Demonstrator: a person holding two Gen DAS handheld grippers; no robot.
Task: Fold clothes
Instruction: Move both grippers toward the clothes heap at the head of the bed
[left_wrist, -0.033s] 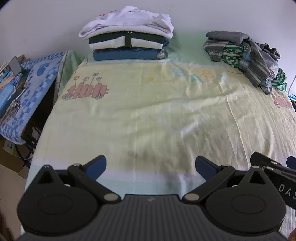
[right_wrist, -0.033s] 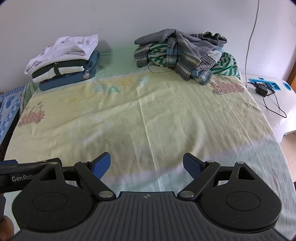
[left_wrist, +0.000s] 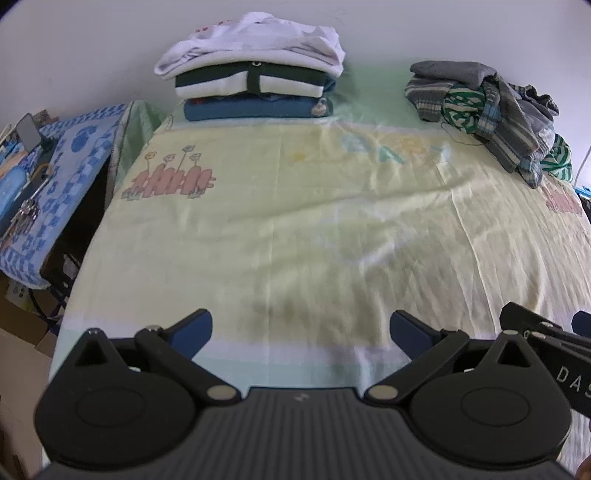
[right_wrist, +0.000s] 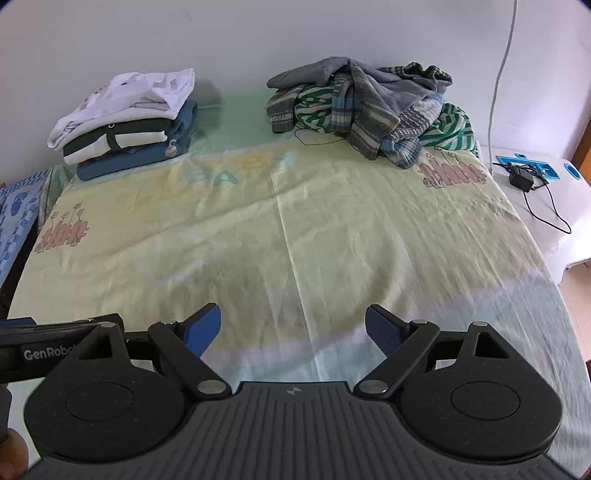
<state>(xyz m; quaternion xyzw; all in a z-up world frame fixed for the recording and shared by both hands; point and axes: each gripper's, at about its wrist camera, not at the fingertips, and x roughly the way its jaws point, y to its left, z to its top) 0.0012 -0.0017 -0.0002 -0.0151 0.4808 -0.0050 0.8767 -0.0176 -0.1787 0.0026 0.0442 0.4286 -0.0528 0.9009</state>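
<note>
A: Fingers (left_wrist: 192, 329) on the left gripper (left_wrist: 301, 328) are spread wide with nothing between them, and the right gripper (right_wrist: 293, 326) matches: blue pads far apart, empty, both hanging over the near edge of the bed sheet (right_wrist: 332, 240).

B: So neither one holds cloth?

A: Neither. Each gripper shows at the edge of the other's view, so they sit side by side. Ahead of them the yellow sheet lies bare across the middle.

B: And the clothes?

A: At the far end, against the wall. On the left stands a folded stack (left_wrist: 255, 70): a white piece on top, a dark green and white one under it, a blue one at the bottom. To the right, well apart from it, sits a loose heap (right_wrist: 369, 107) of grey, striped and green-and-white garments, tangled together.

B: Which step is this, then?

A: Between garments, I'd judge: some are folded, the heap is not. The next move likely calls for a long reach to the far right, a pinch on a single layer so only one garment comes free, then dragging it to the bare middle to spread flat.
</note>
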